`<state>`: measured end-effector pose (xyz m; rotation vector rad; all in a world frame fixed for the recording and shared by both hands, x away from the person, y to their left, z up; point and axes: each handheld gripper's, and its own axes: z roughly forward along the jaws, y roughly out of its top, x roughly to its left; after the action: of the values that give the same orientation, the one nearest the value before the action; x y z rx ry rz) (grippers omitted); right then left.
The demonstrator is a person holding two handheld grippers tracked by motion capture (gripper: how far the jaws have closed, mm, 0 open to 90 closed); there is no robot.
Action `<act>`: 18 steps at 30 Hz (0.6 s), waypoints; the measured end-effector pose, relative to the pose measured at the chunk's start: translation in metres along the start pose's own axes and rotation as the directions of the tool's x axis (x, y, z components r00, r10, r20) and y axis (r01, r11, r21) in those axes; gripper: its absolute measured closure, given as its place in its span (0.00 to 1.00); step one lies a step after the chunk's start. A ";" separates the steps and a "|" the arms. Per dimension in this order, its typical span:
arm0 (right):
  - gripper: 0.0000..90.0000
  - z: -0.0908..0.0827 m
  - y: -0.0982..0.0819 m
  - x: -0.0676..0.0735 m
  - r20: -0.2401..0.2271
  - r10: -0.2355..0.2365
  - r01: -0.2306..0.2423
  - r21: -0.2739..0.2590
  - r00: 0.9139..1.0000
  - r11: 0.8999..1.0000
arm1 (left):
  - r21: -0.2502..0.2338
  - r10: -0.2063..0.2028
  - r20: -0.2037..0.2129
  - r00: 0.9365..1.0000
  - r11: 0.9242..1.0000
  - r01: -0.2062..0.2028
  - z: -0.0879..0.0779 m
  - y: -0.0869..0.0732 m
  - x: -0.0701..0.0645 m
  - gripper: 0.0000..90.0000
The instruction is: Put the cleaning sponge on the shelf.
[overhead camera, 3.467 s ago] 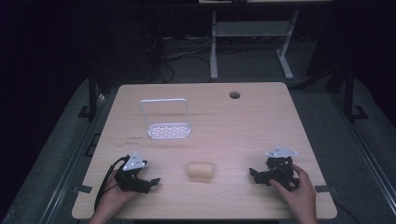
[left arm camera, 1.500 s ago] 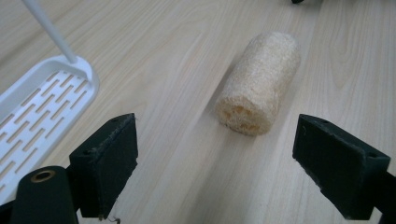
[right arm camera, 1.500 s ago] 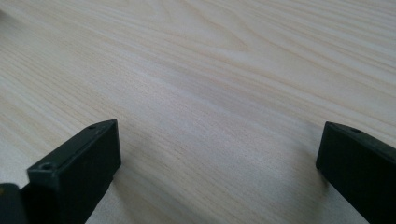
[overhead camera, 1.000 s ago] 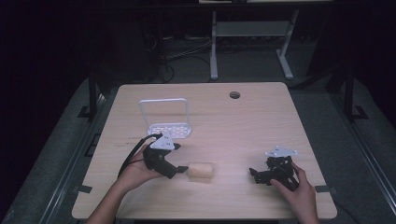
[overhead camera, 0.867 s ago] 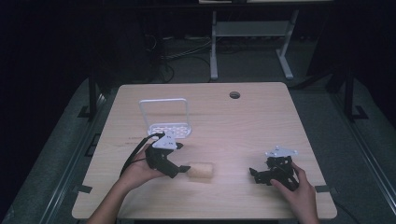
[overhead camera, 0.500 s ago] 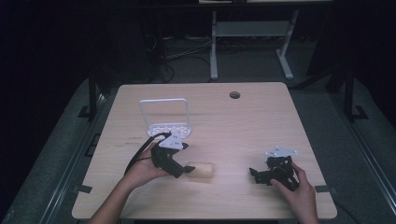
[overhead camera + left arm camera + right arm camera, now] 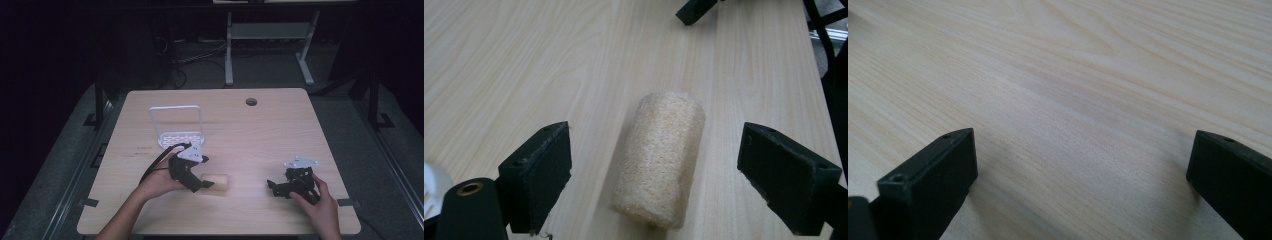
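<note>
Two claws work over a pale wooden counter [image 7: 280, 125], and going from left to right the first thing is the white rack [image 7: 177, 127], a small perforated tray with an upright wire frame, standing well back on the left half. Just in front of it the left claw [image 7: 204, 183] is held low in the person's left hand [image 7: 157, 182], its jaws spread wide and set to either side of the loofah roll [image 7: 216, 183], a short tan cylinder of coarse fibre lying on its side near the front middle of the counter. In the left gripper view the loofah roll [image 7: 660, 159] lies lengthwise between the two black pads, with clear wood showing on both sides of it, so neither pad touches it. Farther right the right claw [image 7: 280, 186] rests close to the counter in the right hand [image 7: 320, 202], also spread open, and the right gripper view shows bare wood grain between its jaws. A round cable hole [image 7: 251, 102] sits near the far edge. As a judgement, the work is at its start: the reach to the roll looks done, while closing on it, lifting it and carrying it, most likely to the rack, are all left to do. The right claw seems to be waiting.
</note>
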<state>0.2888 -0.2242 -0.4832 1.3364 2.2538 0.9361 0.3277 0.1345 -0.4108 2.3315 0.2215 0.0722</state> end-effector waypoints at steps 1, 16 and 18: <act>0.00 0.000 0.000 0.000 0.000 0.000 0.000 0.000 1.000 1.000 | -0.003 0.000 0.005 1.000 1.000 0.000 0.001 0.000 0.000 0.15; 0.00 0.000 0.000 0.000 -0.001 -0.001 0.001 0.000 1.000 1.000 | 0.036 0.058 0.087 0.995 0.997 -0.061 0.018 0.007 0.003 0.15; 0.00 0.000 0.000 0.000 -0.001 -0.001 0.001 0.000 1.000 1.000 | 0.047 0.059 0.087 0.994 0.997 -0.063 0.020 0.006 0.004 0.15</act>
<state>0.2889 -0.2243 -0.4833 1.3343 2.2546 0.9367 0.3348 0.1172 -0.4208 2.3853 0.1108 -0.0033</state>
